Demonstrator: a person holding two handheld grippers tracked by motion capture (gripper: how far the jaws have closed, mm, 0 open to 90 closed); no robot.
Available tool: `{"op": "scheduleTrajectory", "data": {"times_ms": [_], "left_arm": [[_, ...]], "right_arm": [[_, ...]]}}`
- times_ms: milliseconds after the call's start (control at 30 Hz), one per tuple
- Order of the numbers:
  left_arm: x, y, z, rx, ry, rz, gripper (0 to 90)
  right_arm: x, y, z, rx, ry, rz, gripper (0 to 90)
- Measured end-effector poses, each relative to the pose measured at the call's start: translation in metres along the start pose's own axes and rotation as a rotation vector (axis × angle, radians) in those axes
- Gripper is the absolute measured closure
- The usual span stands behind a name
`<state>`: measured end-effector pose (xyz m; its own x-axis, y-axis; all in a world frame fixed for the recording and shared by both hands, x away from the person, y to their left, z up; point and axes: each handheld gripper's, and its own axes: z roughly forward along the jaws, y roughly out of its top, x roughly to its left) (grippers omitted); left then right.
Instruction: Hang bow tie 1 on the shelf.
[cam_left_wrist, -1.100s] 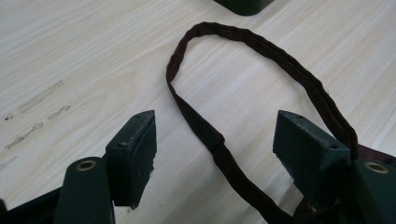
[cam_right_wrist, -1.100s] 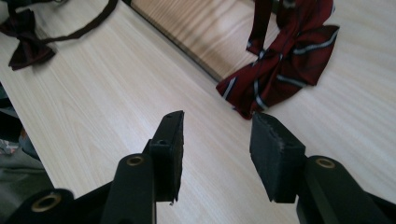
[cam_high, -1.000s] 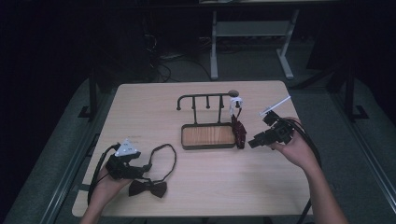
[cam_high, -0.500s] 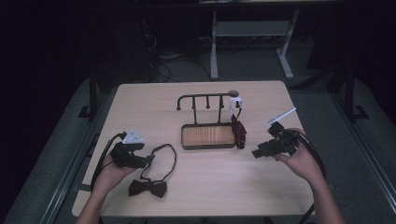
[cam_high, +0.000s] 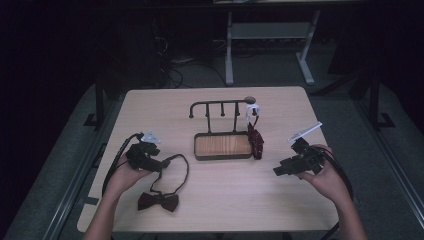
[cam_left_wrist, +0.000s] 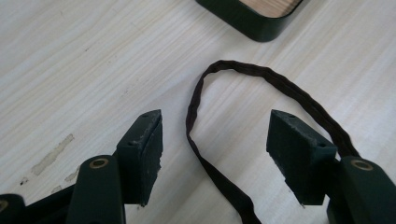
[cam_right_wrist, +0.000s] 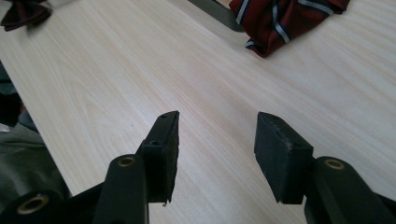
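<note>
Strap lies between left hand-held gripper jaws.

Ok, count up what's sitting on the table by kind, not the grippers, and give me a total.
Bow ties: 1, the dark bow tie with its strap loop
Striped ties: 1, the red striped tie hanging at the rack's right end
Racks with a wooden tray base: 1, the rack
Total: 3

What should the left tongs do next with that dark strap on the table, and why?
Probably lower and close on the strap. The left tongs are open, with the strap loop lying flat on the table between the jaws, not yet pinched. The strap leads to the bow tie, so gripping it seems the way to lift the tie.
</note>
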<state>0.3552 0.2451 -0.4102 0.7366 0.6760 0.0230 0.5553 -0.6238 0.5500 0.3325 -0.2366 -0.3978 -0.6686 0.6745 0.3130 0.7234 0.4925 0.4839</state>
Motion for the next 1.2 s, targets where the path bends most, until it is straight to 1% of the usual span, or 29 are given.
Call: {"op": "scheduleTrajectory", "data": {"times_ms": [67,167,233,267,333,400,433,500,567,600,633,667,700,767,867,933,1000,1133,1200], "left_arm": [[0.002,0.001,0.005,0.019,0.005,0.005,37.9],[0.003,0.002,0.011,0.032,0.014,0.003,39.9],[0.004,0.001,0.014,0.036,0.018,-0.004,41.7],[0.004,0.0,0.017,0.04,0.025,-0.015,42.6],[0.005,-0.002,0.018,0.043,0.042,-0.023,44.5],[0.006,-0.004,0.02,0.054,0.044,-0.026,47.2],[0.006,-0.005,0.021,0.062,0.05,-0.022,49.0],[0.007,-0.006,0.024,0.073,0.043,-0.037,51.2],[0.007,-0.006,0.026,0.081,0.05,-0.035,54.5],[0.008,-0.006,0.026,0.084,0.054,-0.028,55.7],[0.007,-0.006,0.026,0.088,0.054,-0.024,57.1],[0.007,-0.006,0.027,0.093,0.051,-0.029,58.5],[0.008,-0.006,0.028,0.098,0.052,-0.019,60.1],[0.008,-0.006,0.03,0.102,0.051,-0.026,60.7],[0.01,-0.007,0.031,0.112,0.049,-0.035,60.6],[0.011,-0.008,0.032,0.128,0.041,-0.031,63.2],[0.01,-0.008,0.033,0.13,0.036,-0.038,67.0],[0.011,-0.008,0.034,0.139,0.026,-0.029,71.3],[0.012,-0.008,0.034,0.137,0.015,-0.039,73.5]], "right_arm": [[-0.001,-0.003,-0.001,-0.001,0.0,0.005,49.8],[-0.002,-0.007,-0.001,-0.003,0.006,0.015,49.8],[-0.003,-0.009,0.0,-0.004,0.008,0.024,49.4],[-0.003,-0.01,0.0,-0.006,0.005,0.025,49.1],[-0.004,-0.012,0.001,-0.011,0.008,0.025,48.3],[-0.004,-0.014,0.003,-0.016,0.008,0.026,47.5],[-0.004,-0.016,0.005,-0.015,0.009,0.027,47.2],[-0.007,-0.019,0.008,-0.009,0.014,0.028,46.8],[-0.009,-0.021,0.009,-0.006,0.018,0.041,46.8],[-0.01,-0.022,0.01,-0.009,0.017,0.04,46.8],[-0.011,-0.023,0.009,-0.013,0.019,0.039,46.8],[-0.01,-0.023,0.009,-0.015,0.019,0.045,46.9],[-0.011,-0.023,0.009,-0.02,0.018,0.042,46.8],[-0.01,-0.023,0.008,-0.023,0.017,0.048,46.8],[-0.01,-0.023,0.008,-0.02,0.013,0.041,46.8],[-0.01,-0.023,0.008,-0.019,0.015,0.044,46.8],[-0.01,-0.023,0.008,-0.022,0.01,0.037,46.8],[-0.01,-0.023,0.006,-0.032,0.008,0.038,46.7],[-0.01,-0.023,0.005,-0.035,0.007,0.037,46.7]]}}
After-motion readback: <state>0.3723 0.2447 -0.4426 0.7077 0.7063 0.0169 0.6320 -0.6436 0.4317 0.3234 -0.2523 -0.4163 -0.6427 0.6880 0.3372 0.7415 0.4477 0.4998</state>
